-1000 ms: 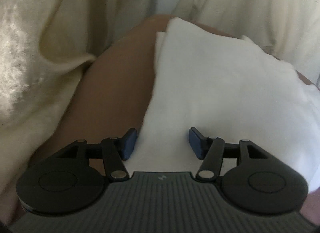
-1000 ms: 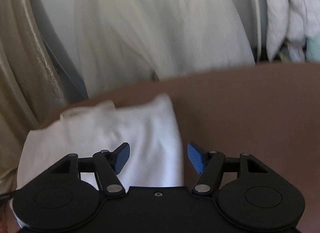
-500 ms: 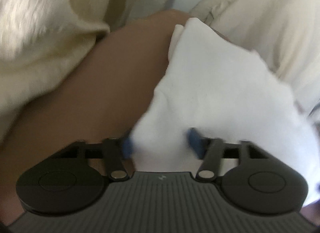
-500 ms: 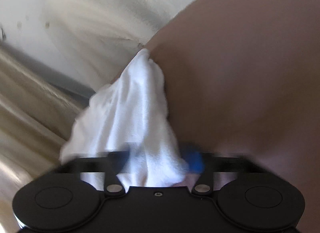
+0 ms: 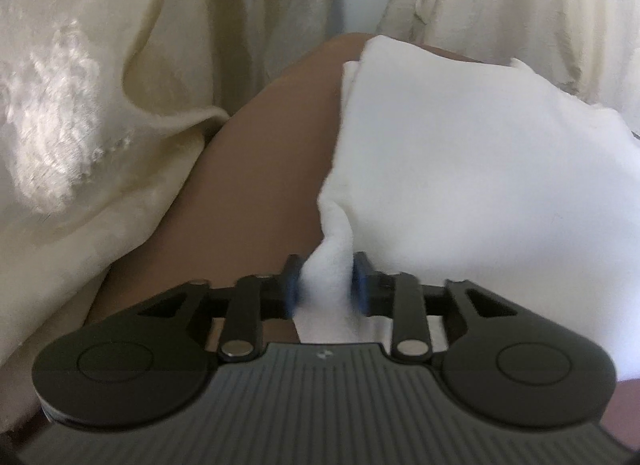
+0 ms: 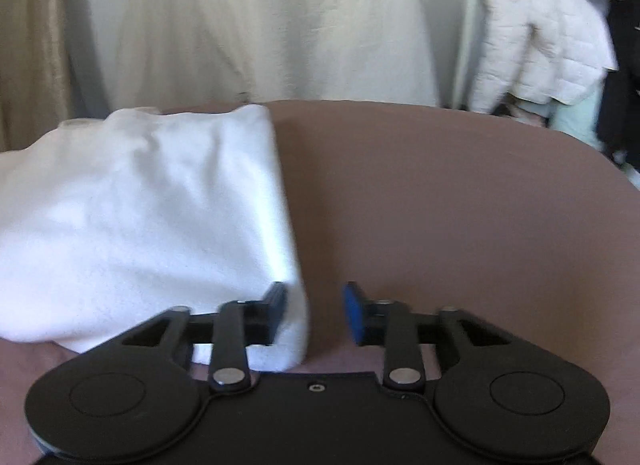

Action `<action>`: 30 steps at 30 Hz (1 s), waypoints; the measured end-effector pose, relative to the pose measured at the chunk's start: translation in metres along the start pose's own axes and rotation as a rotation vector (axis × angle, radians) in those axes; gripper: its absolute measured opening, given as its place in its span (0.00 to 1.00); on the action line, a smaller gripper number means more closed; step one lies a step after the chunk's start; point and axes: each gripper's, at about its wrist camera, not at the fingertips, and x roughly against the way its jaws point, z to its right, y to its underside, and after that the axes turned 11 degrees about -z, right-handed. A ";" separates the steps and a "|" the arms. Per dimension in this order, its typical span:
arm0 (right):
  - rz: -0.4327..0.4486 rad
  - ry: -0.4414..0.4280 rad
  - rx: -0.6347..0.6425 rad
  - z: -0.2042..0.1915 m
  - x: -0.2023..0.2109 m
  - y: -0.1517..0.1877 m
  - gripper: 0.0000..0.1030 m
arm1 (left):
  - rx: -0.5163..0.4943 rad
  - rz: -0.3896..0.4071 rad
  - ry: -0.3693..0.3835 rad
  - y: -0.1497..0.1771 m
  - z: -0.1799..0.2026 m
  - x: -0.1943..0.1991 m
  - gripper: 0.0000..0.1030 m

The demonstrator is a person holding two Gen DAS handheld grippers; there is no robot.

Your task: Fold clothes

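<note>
A folded white garment lies on a round brown table. My left gripper pinches a bunched near corner of it between the blue pads, and the jaws are still closing. In the right wrist view the same white garment lies flat on the left half of the table. My right gripper hovers low over the garment's near right corner with its jaws opening. The left pad rests against the cloth edge, while the right pad stands clear over bare table.
Cream curtains hang close behind the table's far edge and fill the back of the right wrist view. A white quilted jacket hangs at the far right beside dark clutter. The table's right half is bare brown surface.
The left jaws have closed onto the garment's near corner. The right gripper, which held lifted cloth half a second ago, has let it go, and the cloth now lies flat.
</note>
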 end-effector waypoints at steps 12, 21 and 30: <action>0.052 -0.115 0.031 -0.030 0.113 0.020 0.58 | -0.142 0.030 0.067 0.006 0.049 0.105 0.81; 0.131 -0.129 0.111 -0.054 0.171 0.022 0.59 | -0.299 0.191 0.048 0.041 0.104 0.209 0.92; 0.095 -0.157 0.156 -0.074 0.214 0.023 0.74 | -0.343 0.199 0.111 0.077 0.133 0.268 1.00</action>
